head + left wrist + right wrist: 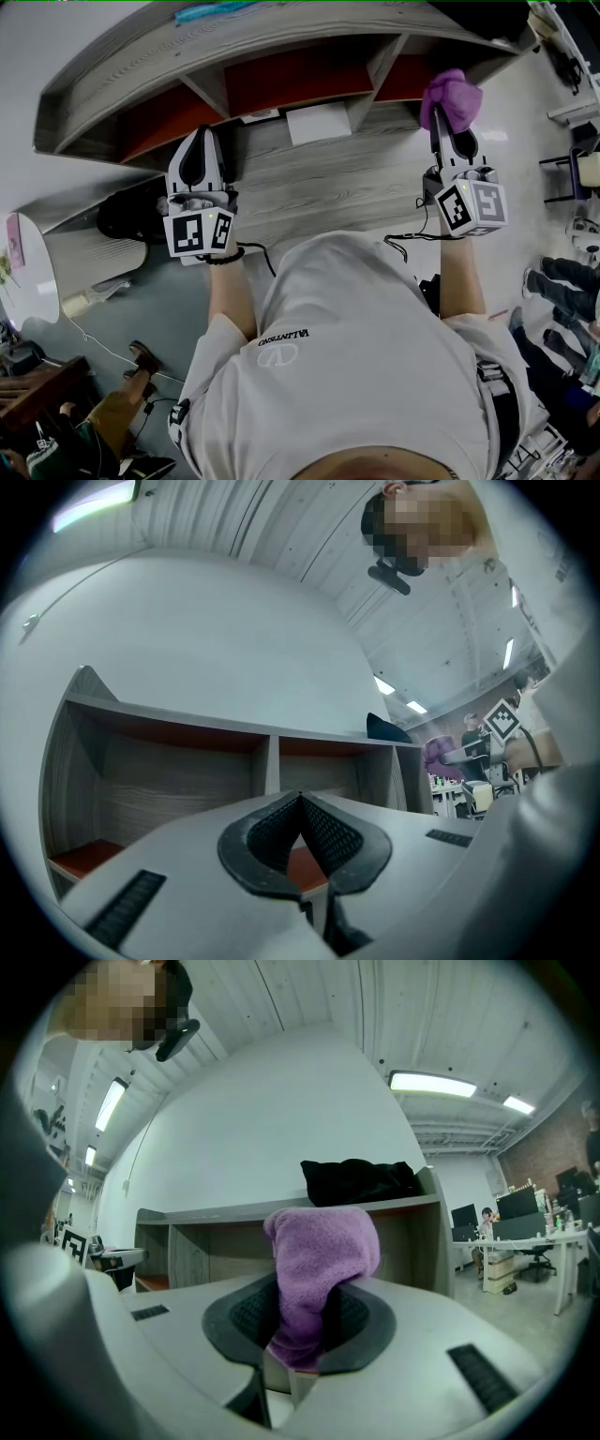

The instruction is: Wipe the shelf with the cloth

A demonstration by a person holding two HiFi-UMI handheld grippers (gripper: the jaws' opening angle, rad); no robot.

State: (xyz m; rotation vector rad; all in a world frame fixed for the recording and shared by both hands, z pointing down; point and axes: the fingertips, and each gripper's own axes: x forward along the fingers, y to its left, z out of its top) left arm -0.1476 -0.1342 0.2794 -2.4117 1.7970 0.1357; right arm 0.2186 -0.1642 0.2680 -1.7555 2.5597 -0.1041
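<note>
Right tool (pixel 300 1321) clamped on purple cloth (pixel 321 1246); left tool (pixel 300 801) tips together, empty, facing shelf (pixel 272 735).

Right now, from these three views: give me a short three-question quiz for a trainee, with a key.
1. True or false: the left gripper grips the purple cloth.
2. The jaws of the right gripper are: A) open and empty, B) shut on the cloth, C) shut and empty.
3. Fill in: the dark thing lying on top of the shelf is coloured ____.

Key: 1 false, its jaws are shut on nothing. 2 B. 3 black.
</note>
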